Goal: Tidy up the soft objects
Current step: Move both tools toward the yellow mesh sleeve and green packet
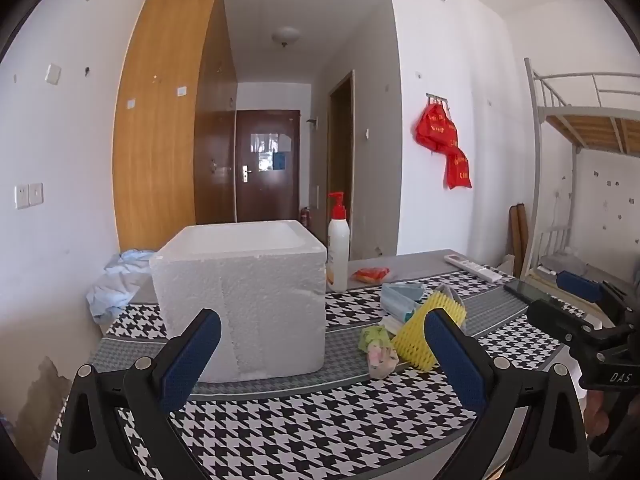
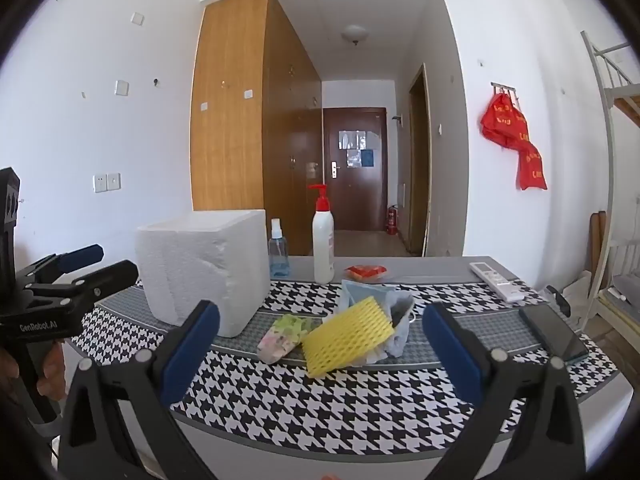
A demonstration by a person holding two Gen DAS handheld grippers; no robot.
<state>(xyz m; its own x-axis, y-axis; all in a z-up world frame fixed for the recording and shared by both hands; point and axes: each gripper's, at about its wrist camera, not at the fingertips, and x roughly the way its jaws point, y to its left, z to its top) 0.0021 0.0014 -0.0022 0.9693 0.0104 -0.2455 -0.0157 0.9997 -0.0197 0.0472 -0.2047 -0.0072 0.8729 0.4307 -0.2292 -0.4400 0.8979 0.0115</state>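
I am holding my left tongs (image 1: pixel 320 364) and right tongs (image 2: pixel 322 354) spread wide, gripping nothing. They are hovering over the houndstooth-covered desk (image 2: pixel 320 400), facing the yellow foam mesh sleeve (image 2: pixel 346 336) beside the white polystyrene box (image 1: pixel 240 300).

The surface (image 2: pixel 320 408) wears a houndstooth cloth. Near its left edge stands a white foam box (image 2: pixel 202 268). Mid-surface lie a yellow foam net (image 2: pixel 346 336), a floral pouch (image 2: pixel 284 338) and crumpled masks (image 2: pixel 396 312) (touching one another). Along the far edge: spray bottle (image 2: pixel 277 250), lotion pump bottle (image 2: pixel 323 240), red packet (image 2: pixel 366 272), remote (image 2: pixel 496 280). A phone (image 2: pixel 554 334) lies by the right edge.
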